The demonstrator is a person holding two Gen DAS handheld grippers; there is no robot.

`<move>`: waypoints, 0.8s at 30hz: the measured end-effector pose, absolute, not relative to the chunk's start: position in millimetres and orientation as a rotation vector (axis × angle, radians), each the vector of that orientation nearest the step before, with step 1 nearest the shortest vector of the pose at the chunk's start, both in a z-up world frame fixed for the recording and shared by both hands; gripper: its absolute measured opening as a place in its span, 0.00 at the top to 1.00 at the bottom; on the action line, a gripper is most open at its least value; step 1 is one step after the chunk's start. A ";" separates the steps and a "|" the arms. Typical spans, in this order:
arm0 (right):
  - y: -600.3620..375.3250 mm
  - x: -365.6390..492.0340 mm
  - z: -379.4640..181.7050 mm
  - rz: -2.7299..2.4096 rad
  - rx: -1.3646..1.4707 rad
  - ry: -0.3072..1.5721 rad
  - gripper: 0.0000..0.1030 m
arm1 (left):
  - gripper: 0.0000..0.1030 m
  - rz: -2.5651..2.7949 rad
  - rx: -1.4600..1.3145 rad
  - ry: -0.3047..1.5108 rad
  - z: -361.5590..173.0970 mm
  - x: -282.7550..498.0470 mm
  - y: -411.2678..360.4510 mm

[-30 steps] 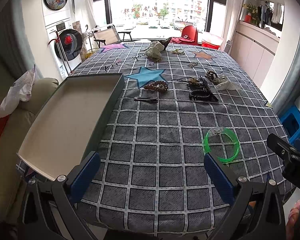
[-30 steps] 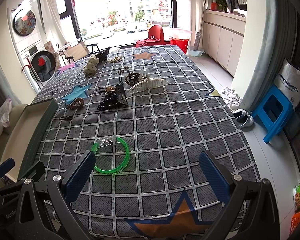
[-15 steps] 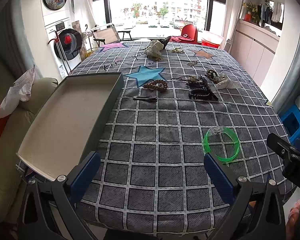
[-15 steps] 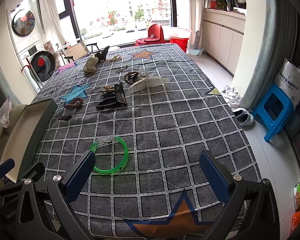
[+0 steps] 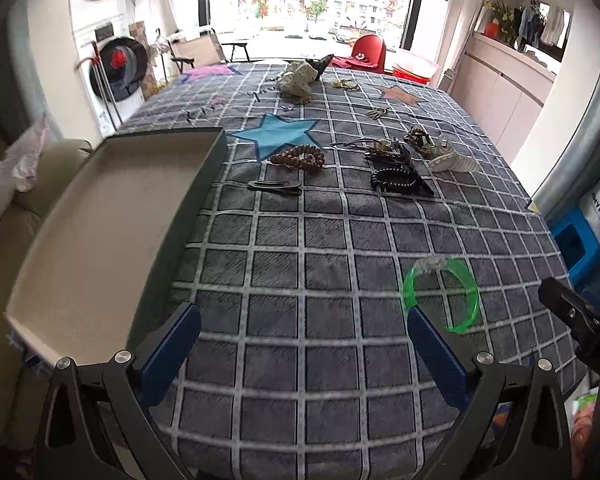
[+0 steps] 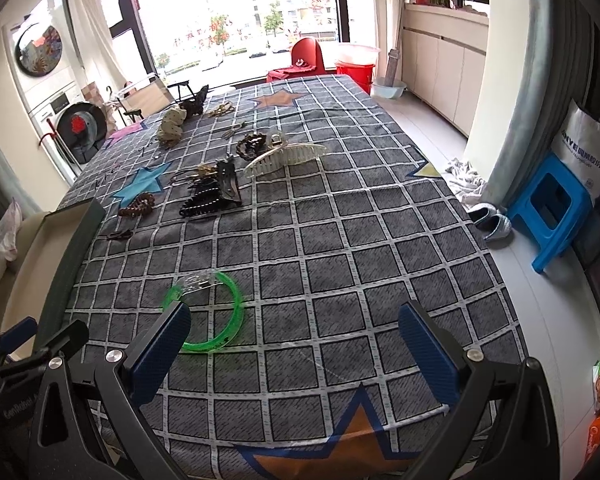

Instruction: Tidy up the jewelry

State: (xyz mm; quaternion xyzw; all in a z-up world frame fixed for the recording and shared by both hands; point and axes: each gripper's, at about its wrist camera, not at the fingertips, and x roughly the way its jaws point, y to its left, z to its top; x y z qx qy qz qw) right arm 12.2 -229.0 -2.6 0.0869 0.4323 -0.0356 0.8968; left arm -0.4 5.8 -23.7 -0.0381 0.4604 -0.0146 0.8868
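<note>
Left wrist: our left gripper point(image 5: 304, 350) is spread wide, holding nothing; green bangle point(image 5: 441, 294) lies on the checked cloth point(image 5: 324, 248) near its right finger; tray point(image 5: 100, 220) sits left. Right wrist: our right gripper point(image 6: 294, 354) gapes empty, bangle beside its left finger.

window point(image 6: 240, 20): bright daylight | washer point(image 5: 118, 64): left wall | blue stool point(image 6: 552, 208): right floor
</note>
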 end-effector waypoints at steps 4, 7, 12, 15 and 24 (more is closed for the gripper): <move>-237.1 25.3 -4.2 -0.080 0.179 0.909 0.00 | 0.00 -0.040 -0.111 0.968 -27.6 22.0 10.4; -242.3 40.4 -5.4 -0.072 0.182 0.921 0.00 | 0.00 -0.030 -0.116 0.977 -32.8 39.8 10.1; -247.0 72.4 -7.9 -0.048 0.184 0.943 0.00 | 0.00 -0.051 -0.125 1.011 -44.0 70.9 5.9; -251.7 96.1 -11.2 -0.034 0.201 0.970 0.00 | 0.00 -0.048 -0.112 1.000 -40.4 87.6 3.3; -258.2 156.8 -21.2 -0.013 0.282 1.021 0.00 | 0.00 -0.039 -0.058 0.973 -40.5 155.5 6.7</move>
